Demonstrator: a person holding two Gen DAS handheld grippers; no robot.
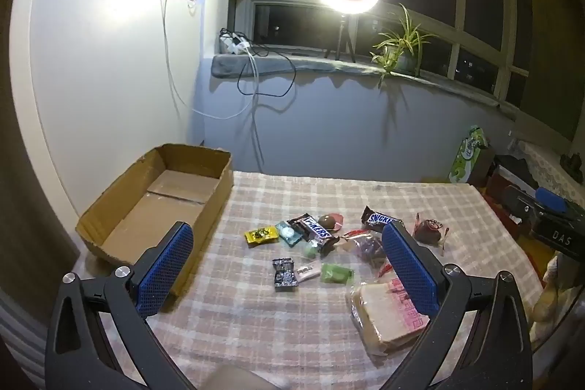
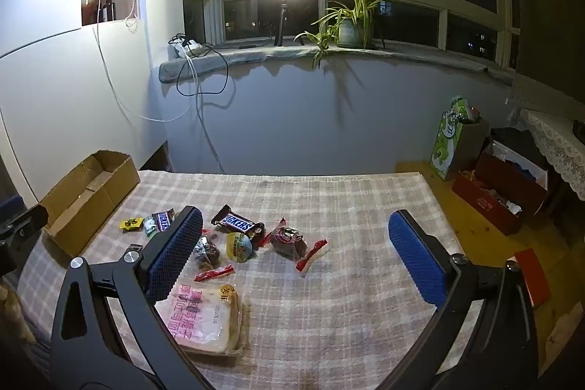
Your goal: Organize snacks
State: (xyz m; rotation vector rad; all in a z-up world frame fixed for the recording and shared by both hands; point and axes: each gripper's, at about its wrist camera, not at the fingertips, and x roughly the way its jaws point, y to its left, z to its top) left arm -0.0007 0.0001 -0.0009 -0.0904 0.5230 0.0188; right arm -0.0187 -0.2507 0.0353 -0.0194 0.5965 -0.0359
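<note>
While both my grippers, left gripper (image 1: pixel 285 265) and right gripper (image 2: pixel 296 254), hang spread and empty, the snacks (image 1: pixel 314 236) lie loose on the tablecloth (image 1: pixel 256 328); the cardboard box (image 1: pixel 109 218) looks empty. Step: the start. Next: probably close on one wrapper.

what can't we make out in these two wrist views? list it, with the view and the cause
- Bagged bread, right wrist view: near left corner hidden behind the right gripper's left finger.
- Bagged bread, left wrist view: right side covered by the left gripper's right finger.
- Cardboard box, right wrist view: inside mostly hidden by its own near wall.
- Small silver packet, left wrist view: print too small to read.
</note>
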